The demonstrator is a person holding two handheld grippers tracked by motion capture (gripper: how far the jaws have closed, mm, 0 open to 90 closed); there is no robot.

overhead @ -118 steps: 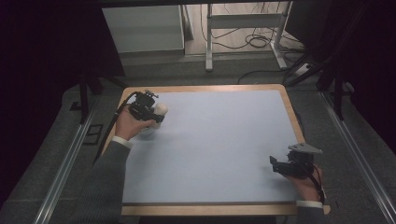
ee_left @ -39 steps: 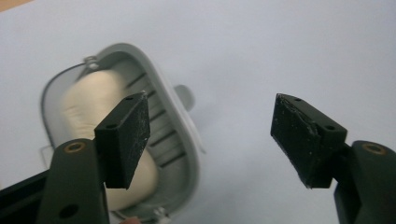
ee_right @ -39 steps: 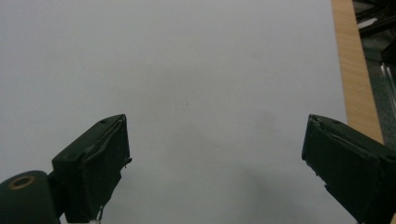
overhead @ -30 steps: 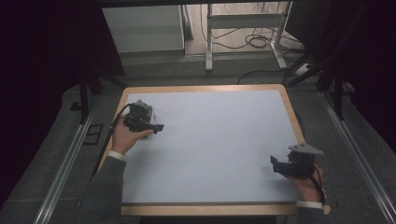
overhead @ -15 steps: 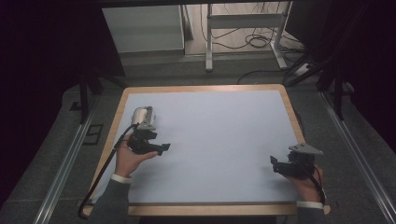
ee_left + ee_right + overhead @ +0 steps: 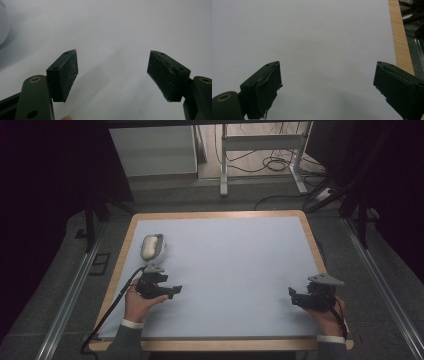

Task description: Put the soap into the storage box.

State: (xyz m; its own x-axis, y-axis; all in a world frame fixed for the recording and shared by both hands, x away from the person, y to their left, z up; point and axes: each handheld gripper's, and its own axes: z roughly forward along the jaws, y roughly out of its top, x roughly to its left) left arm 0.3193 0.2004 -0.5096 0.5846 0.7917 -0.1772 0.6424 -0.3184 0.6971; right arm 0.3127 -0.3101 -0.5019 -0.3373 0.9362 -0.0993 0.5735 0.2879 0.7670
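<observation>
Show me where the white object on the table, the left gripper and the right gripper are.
white object [image 6: 151,246]: high view, its middle.
left gripper [image 6: 176,289]: high view, between its fingertips.
right gripper [image 6: 291,292]: high view, between its fingertips.

I see one small object [image 6: 151,247] lying on the pale blue mat [image 6: 235,270], close to the mat's far left corner and just inside its left edge. It is an elongated, rounded thing, off-white on top with a grey rim around it. It lies flat, its long side running along the mat's left edge. I cannot tell what it is.
</observation>
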